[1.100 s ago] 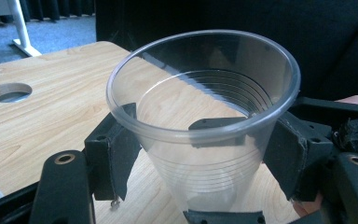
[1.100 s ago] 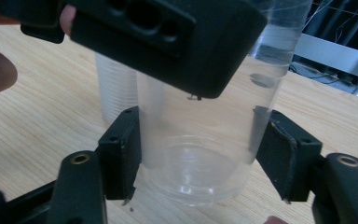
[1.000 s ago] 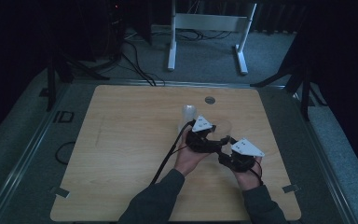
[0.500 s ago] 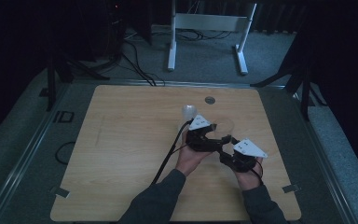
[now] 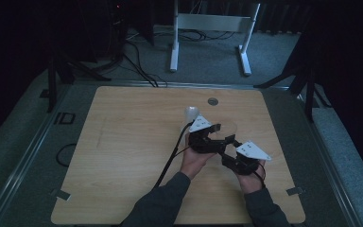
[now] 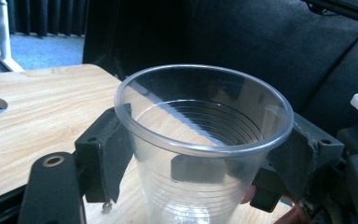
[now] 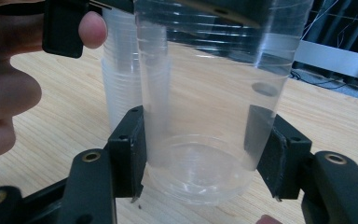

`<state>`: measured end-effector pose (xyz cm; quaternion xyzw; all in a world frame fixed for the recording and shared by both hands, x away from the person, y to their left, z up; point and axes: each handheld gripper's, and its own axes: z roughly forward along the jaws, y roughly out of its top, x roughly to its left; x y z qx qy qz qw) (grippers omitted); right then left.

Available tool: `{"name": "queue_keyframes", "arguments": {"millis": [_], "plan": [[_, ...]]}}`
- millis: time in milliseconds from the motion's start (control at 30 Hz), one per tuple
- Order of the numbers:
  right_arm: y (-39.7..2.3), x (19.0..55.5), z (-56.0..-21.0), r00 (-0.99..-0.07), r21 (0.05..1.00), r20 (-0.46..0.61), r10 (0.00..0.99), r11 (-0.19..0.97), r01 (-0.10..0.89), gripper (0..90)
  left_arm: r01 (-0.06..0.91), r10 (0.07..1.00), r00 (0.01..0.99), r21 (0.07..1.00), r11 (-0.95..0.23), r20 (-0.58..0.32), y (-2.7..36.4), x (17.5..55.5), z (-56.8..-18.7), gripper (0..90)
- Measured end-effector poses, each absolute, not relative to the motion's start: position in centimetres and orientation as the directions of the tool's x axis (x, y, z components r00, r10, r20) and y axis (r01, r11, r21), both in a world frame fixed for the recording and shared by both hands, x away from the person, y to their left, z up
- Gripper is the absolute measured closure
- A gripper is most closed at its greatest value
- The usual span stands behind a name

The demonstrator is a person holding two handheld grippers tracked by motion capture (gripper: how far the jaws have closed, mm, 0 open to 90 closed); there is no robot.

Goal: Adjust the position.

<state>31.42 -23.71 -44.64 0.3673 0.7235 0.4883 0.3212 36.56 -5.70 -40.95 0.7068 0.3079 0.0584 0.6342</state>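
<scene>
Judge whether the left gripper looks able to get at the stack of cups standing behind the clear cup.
Probably not yet: the left gripper has the clear cup between its jaws, and the right gripper grips that cup's base; the stack of cups stands behind.

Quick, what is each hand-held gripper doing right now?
Left hand-held gripper: jaws either side of the clear plastic cup near its rim, just been closing; grip cannot be told.
Right hand-held gripper: shut on the cup's base.

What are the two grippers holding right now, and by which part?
Both are on one clear cup. The right gripper clamps its base. The left gripper, fingers just closing, sits under the rim; whether its pads press cannot be told.
</scene>
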Motion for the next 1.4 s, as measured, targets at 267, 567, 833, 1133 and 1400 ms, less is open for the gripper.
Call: {"name": "queue_keyframes", "arguments": {"millis": [267,567,833,1133,1400], "plan": [[-23.76,31.44,-44.65,-0.526,0.942,-0.107,0.844,0.256,0.218,39.2,0.339,0.515,0.809,0.941,-0.018,-0.282,-5.81,36.3,-40.92,28.5],[-23.79,31.59,-44.73,-0.539,0.938,-0.102,0.836,0.261,0.228,29.7,0.309,0.535,0.81,0.95,-0.041,-0.24,-5.87,36.09,-40.83,29.0],[-23.88,31.35,-44.7,-0.541,0.937,-0.107,0.834,0.266,0.225,27.4,0.281,0.562,0.803,0.958,-0.063,-0.199,-6.04,35.87,-40.84,29.1],[-24.13,31.1,-44.76,-0.542,0.936,-0.11,0.833,0.27,0.225,27.0,0.257,0.583,0.795,0.963,-0.075,-0.167,-5.91,35.8,-40.8,29.3],[-24.4,30.96,-44.73,-0.54,0.939,-0.102,0.836,0.26,0.224,27.0,0.243,0.593,0.791,0.966,-0.084,-0.148,-5.73,35.68,-40.72,29.5]]}}
